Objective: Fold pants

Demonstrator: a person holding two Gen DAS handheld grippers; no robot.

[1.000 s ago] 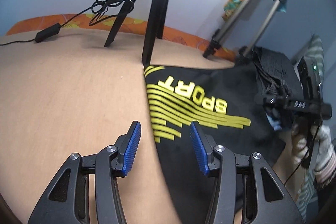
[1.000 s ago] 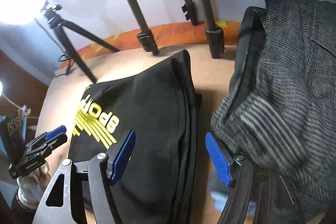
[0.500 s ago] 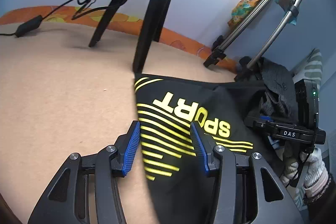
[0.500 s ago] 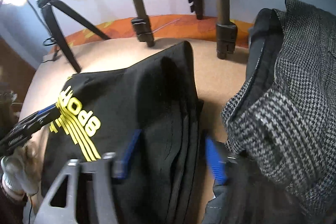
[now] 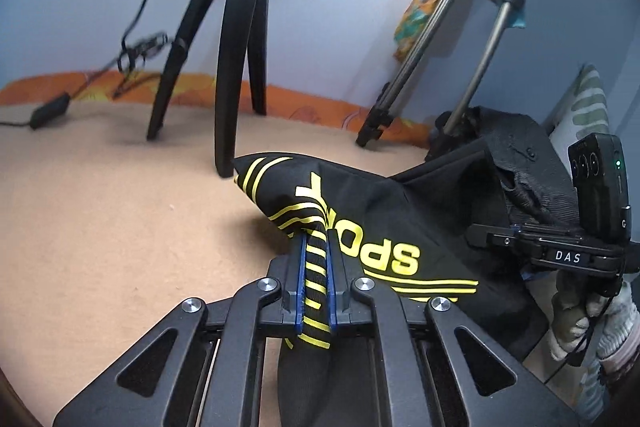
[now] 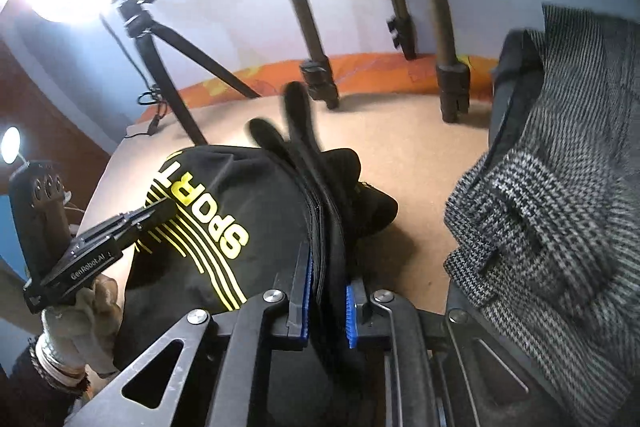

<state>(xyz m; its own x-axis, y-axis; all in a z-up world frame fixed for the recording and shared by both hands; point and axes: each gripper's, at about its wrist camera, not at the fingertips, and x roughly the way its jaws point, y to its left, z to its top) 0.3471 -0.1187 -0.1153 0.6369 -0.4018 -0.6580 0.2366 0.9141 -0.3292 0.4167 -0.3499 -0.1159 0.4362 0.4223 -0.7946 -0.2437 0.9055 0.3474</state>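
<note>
Black pants (image 5: 372, 211) with yellow stripes and a yellow "SPORT" print lie on the tan table. My left gripper (image 5: 315, 247) is shut on the striped edge of the pants and lifts it into a peak. My right gripper (image 6: 327, 267) is shut on the stacked black edge of the pants (image 6: 260, 203) at the other side, with the cloth bunched up ahead of it. The left gripper shows in the right wrist view (image 6: 156, 213), and the right gripper's body shows in the left wrist view at the right.
A black tripod (image 5: 236, 75) stands just behind the pants. A second metal tripod (image 5: 424, 75) stands at the back right. A grey houndstooth garment (image 6: 560, 187) lies piled to the right. An orange patterned cloth (image 5: 304, 99) runs along the wall. A cable and adapter (image 5: 50, 111) lie far left.
Both grippers went from open to shut on the pants edges. The cloth has lifted off the table at both grips and bunched up.
</note>
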